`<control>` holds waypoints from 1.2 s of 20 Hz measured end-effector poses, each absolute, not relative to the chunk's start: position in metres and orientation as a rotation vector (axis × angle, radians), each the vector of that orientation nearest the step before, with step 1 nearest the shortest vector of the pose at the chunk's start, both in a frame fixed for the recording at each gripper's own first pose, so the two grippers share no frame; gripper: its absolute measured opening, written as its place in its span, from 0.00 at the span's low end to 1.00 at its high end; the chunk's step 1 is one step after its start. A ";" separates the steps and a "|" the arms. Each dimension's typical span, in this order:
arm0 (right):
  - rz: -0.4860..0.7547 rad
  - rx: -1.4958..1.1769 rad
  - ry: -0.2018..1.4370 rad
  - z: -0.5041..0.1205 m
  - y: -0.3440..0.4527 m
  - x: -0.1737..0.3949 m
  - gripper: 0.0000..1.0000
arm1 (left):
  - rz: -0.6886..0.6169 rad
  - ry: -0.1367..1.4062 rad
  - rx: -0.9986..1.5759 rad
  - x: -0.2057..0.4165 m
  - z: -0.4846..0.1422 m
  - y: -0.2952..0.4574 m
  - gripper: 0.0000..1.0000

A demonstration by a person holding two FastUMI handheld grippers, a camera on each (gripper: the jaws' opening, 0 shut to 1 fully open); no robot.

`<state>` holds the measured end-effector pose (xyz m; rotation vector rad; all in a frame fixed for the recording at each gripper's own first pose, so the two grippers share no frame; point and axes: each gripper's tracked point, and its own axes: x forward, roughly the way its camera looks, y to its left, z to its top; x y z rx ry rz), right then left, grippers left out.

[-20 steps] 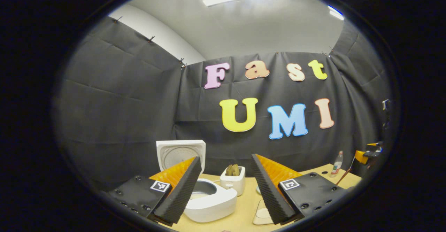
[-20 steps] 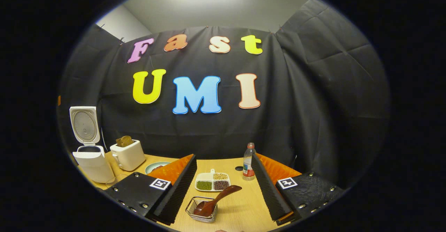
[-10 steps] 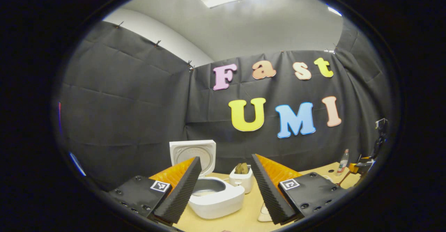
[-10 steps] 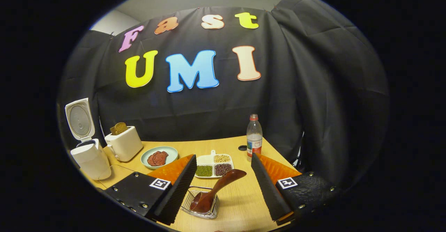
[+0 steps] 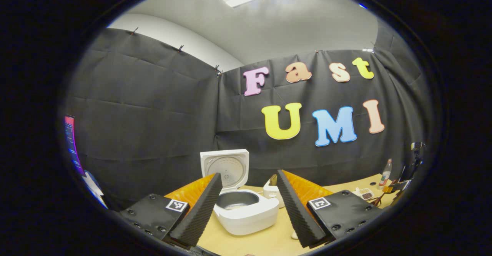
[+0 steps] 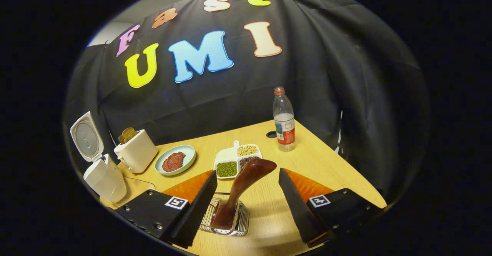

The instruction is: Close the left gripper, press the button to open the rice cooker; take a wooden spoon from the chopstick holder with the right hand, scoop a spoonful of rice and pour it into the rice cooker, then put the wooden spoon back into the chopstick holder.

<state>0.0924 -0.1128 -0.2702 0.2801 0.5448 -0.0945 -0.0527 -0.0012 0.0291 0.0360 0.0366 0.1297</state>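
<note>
wooden spoon [image 6: 241,188] in chopstick holder [image 6: 227,221], fingers [image 6: 196,206] apart

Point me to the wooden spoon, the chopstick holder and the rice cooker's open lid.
wooden spoon [image 6: 246,179]: right gripper view, on the middle of its handle.
chopstick holder [image 6: 242,223]: right gripper view, on the wire wall at its right side.
rice cooker lid [image 5: 225,169]: left gripper view, on the round inner plate of the raised lid.

White rice cooker [image 5: 246,213] open; wooden spoon [image 6: 240,190] in wire chopstick holder [image 6: 226,222].
</note>
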 end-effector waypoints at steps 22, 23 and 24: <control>-0.020 0.307 0.508 -0.216 -0.068 0.090 0.10 | 0.065 0.031 -0.032 -0.035 0.013 0.027 0.99; -0.024 0.313 0.489 -0.206 -0.063 0.087 0.10 | 0.052 0.031 -0.036 -0.030 0.012 0.031 0.94; -0.027 0.320 0.470 -0.195 -0.057 0.086 0.10 | 0.039 0.031 -0.042 -0.026 0.012 0.035 0.99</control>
